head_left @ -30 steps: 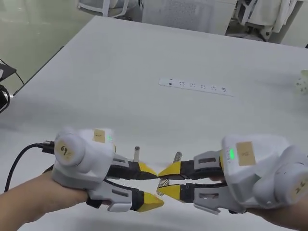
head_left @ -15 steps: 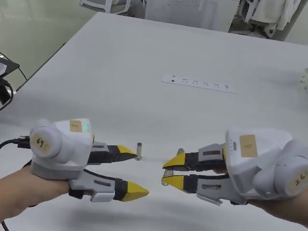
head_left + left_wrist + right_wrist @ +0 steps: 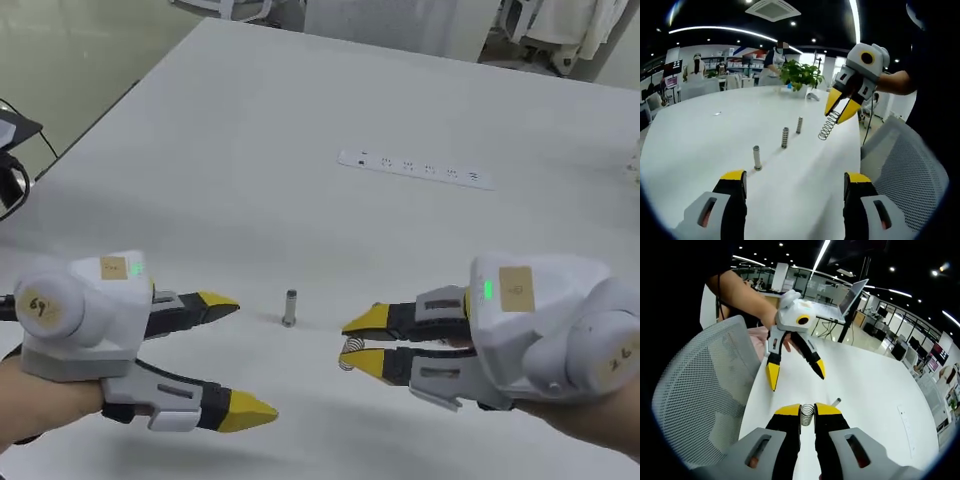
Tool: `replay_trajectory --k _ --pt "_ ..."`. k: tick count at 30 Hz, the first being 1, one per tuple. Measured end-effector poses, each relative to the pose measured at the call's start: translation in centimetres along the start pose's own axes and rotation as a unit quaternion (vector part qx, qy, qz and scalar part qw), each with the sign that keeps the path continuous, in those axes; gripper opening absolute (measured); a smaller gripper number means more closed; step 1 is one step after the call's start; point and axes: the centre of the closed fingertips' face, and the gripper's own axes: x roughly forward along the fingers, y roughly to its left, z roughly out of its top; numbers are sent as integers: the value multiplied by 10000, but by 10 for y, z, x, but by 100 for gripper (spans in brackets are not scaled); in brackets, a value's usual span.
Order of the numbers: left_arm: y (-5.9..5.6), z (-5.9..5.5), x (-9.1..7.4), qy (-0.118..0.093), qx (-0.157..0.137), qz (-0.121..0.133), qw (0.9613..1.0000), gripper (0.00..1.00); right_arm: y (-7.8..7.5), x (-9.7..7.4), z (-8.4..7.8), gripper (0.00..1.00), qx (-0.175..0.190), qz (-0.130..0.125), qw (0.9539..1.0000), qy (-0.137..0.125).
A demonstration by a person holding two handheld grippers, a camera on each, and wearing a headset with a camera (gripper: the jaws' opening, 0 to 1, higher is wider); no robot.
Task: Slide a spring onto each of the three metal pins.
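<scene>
One bare metal pin [image 3: 290, 307] stands upright on the white table, between the two grippers. In the left gripper view this pin [image 3: 757, 157] is nearest, and beyond it two more pins [image 3: 784, 137] [image 3: 799, 125] each carry a spring. My right gripper [image 3: 357, 342] is shut on a loose spring [image 3: 347, 356], which hangs from its yellow tips just right of the bare pin. The same spring [image 3: 807, 415] sits pinched between my right gripper's [image 3: 807, 411] jaws. My left gripper [image 3: 238, 355] is wide open and holds nothing, left of the pin.
A white power strip [image 3: 415, 168] lies farther back on the table. A grey mesh chair [image 3: 700, 385] stands close behind the near table edge. A potted plant [image 3: 800, 75] stands at the table's far end in the left gripper view.
My left gripper has drawn back to the left, away from the right gripper's tips, and its jaws have spread wider. The right gripper stays shut on the spring.
</scene>
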Motion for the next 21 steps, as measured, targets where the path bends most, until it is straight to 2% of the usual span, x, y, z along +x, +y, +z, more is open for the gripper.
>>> replay_trajectory --k 2,3,7,11,15,21 --pt "2 3 -3 -171 -119 89 9997 82 -1 1 0 7 13 -15 10000 13" --pt "3 2 -4 -192 -151 115 9996 84 -1 1 0 7 20 -13 10000 14" --pt "6 -6 -9 -163 -206 223 9994 89 -1 4 0 7 21 -13 10000 39" --pt "10 -9 -14 -203 -292 333 9988 91 -2 5 -1 7 68 -28 9999 73" --pt "17 -8 -19 -315 -368 477 9977 98 -1 8 0 7 79 -11 9999 65" --pt "18 -10 -22 -326 -401 544 9972 98 -1 12 0 7 285 100 9995 113"
